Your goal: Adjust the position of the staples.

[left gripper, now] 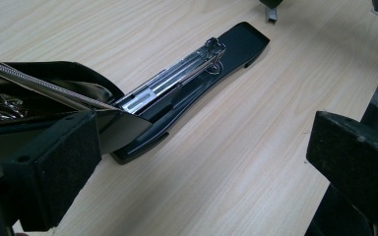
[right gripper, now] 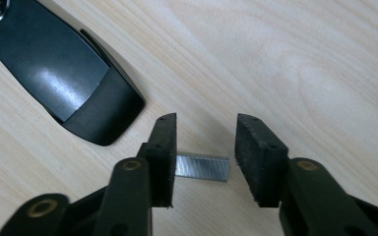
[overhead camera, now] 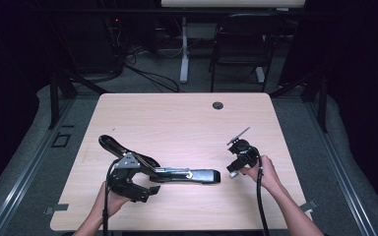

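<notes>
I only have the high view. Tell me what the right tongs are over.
Observer: A staple strip lies flat on the table between the right tongs.
Operator: Report whether they've clamped it.
Observer: No. The jaws stand open; one end of the strip meets one jaw, and a gap shows at the other.
Operator: Now give me the left tongs' state.
Observer: The left tongs stand wide open, with the raised lid of the stapler beside one jaw.
</notes>
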`<move>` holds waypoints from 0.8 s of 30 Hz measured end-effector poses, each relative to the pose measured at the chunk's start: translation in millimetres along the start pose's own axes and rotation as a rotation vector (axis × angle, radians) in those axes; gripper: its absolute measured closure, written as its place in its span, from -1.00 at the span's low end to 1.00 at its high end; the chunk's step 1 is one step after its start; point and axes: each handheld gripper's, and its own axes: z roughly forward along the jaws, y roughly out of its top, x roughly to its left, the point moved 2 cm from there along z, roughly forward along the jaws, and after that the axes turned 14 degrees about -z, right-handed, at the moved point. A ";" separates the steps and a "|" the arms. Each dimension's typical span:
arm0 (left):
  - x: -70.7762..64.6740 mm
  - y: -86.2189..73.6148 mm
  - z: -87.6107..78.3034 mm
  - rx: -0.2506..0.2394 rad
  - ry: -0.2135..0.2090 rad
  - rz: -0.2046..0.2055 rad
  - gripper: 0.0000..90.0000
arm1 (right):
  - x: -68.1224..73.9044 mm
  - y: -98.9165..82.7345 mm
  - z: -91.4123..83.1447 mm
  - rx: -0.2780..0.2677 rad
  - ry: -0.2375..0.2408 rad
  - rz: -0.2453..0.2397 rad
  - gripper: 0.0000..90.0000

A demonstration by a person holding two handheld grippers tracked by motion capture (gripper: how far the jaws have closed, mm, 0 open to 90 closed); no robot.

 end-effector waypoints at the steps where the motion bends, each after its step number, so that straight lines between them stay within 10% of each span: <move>1: 0.0 0.0 0.1 0.001 0.000 0.000 -0.99 | -0.7 -0.4 0.0 -0.004 0.003 -0.003 0.40; 5: 0.2 0.0 -0.4 -0.001 -0.001 -0.003 -0.99 | -1.3 -0.5 10.0 -0.049 0.047 0.023 0.37; 24: 0.3 0.4 -1.7 -0.001 -0.011 -0.003 -0.99 | 0.1 -18.2 5.2 0.095 0.125 -0.016 0.20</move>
